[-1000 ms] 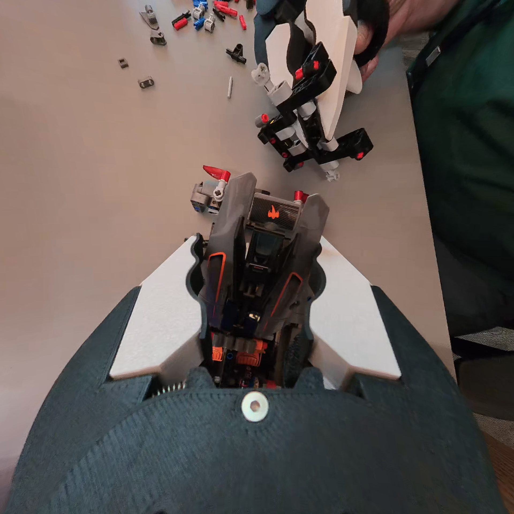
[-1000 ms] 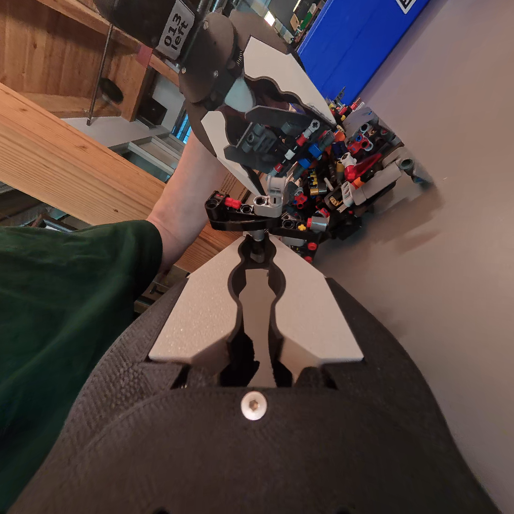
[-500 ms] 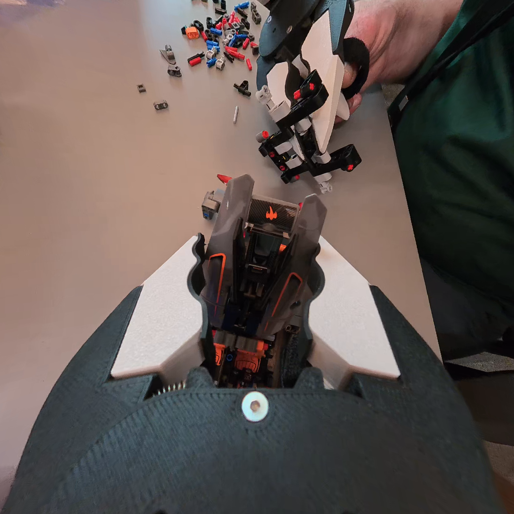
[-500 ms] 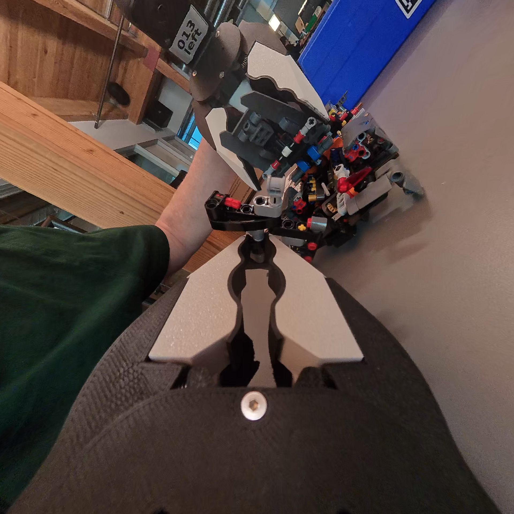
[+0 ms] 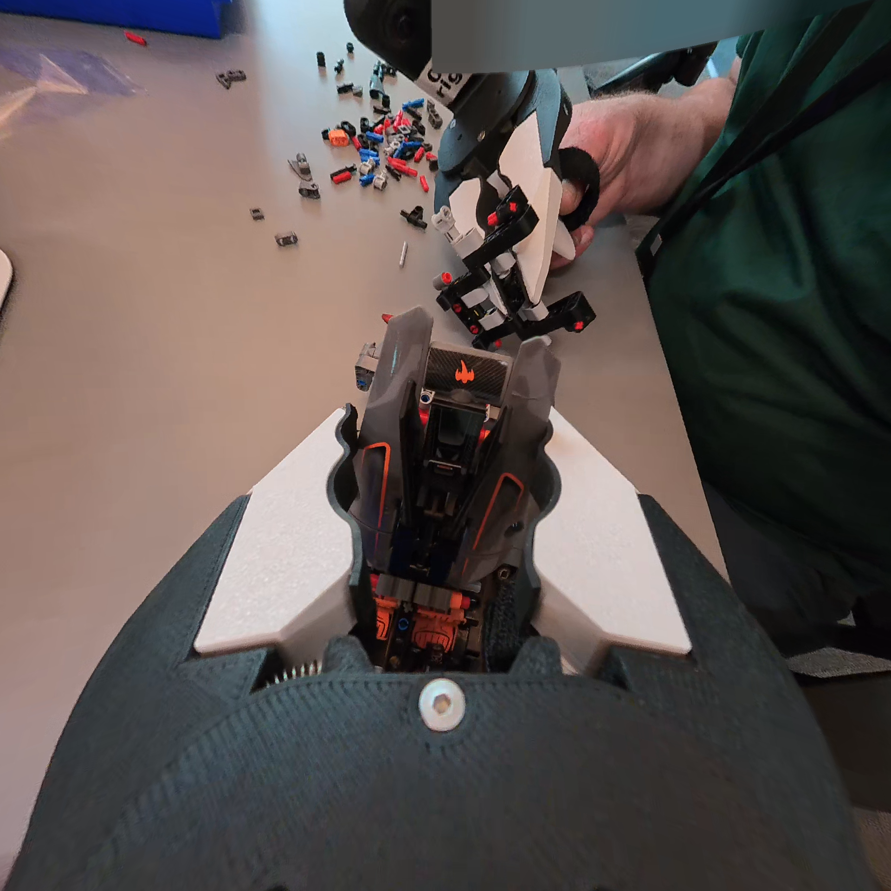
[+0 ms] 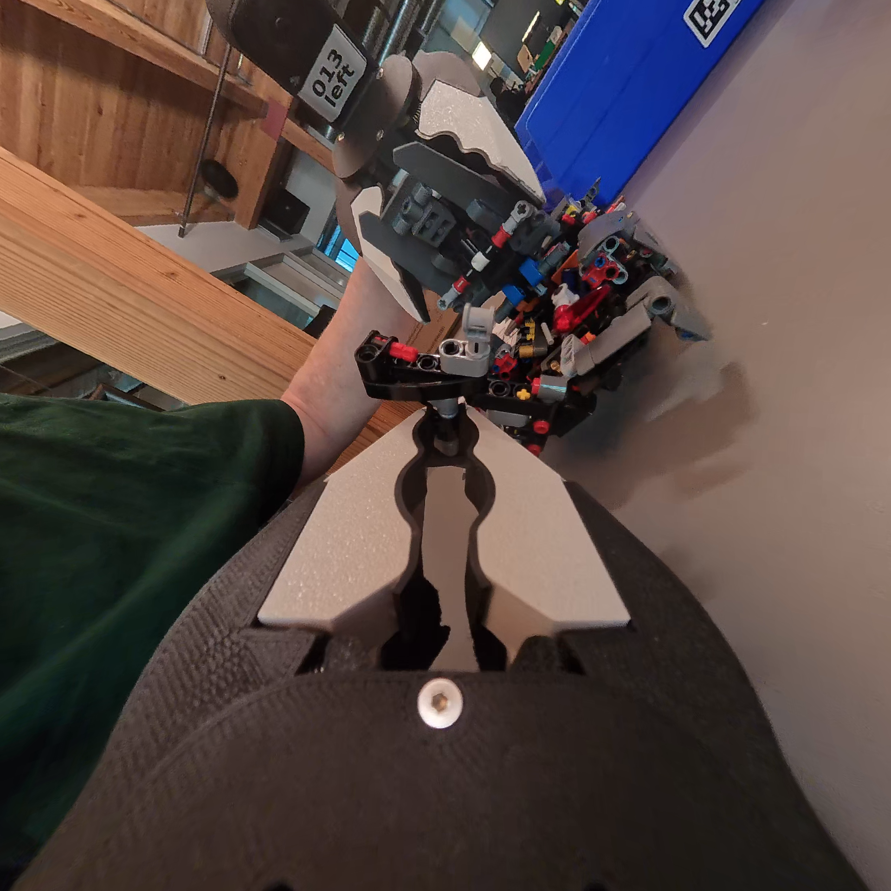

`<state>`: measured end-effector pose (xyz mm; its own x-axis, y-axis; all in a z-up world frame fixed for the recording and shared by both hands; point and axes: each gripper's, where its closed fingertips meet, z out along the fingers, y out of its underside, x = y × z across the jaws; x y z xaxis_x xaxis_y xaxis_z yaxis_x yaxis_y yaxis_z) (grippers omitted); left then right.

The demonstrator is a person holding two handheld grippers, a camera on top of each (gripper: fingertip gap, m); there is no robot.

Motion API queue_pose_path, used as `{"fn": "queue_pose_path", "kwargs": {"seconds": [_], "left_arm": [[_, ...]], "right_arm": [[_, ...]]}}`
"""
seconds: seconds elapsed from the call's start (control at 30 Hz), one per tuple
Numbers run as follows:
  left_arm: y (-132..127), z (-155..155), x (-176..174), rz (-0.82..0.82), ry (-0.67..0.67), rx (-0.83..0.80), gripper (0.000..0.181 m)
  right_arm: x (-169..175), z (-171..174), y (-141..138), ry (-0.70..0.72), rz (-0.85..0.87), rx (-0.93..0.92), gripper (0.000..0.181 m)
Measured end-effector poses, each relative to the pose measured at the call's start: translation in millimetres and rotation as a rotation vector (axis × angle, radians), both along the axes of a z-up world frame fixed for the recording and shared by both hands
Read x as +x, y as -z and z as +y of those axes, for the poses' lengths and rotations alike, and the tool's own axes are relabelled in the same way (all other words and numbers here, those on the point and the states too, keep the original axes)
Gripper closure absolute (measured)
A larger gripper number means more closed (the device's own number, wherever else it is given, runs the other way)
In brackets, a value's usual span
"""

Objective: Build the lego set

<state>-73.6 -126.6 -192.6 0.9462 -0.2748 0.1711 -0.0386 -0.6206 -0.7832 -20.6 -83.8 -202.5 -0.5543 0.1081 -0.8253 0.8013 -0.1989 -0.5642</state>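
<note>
Left tool (image 5: 446, 482) clamped on the dark grey car body (image 5: 453, 463); right tool (image 6: 446, 434) pinching the black frame assembly (image 6: 463, 381) by a grey pin.
Both items held above the grey bench (image 5: 144, 337), frame just beside the car's raised end (contact unclear). Loose pieces (image 5: 385, 144) scattered toward the far edge.

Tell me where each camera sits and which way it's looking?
Left wrist view: sits on the left gripper, looking along its white fingers clamped on the grey car model, over the table; a hand shows.
Right wrist view: sits on the right gripper, looking sideways along its fingers pinching the black subassembly; a green sleeve shows.
Shared: both grippers, model and subassembly.
</note>
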Motion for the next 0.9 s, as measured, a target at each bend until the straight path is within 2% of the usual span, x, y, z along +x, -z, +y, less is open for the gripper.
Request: {"fn": "queue_pose_path", "kwargs": {"seconds": [0.23, 0.63, 0.9], "left_arm": [[-1.0, 10.5, 0.6, 0.019, -0.029, -0.005, 0.111], [7.9, 53.6, 14.3, 0.100, -0.081, -0.059, 0.112], [7.3, 60.7, 15.2, 0.041, -0.077, 0.006, 0.112]], "right_arm": [[-5.6, 10.8, -2.8, 0.035, 0.003, -0.014, 0.175], [-16.8, 37.2, -9.9, 0.113, -0.008, -0.010, 0.175], [-16.7, 47.4, -21.7, 0.156, -0.003, -0.053, 0.175]]}}
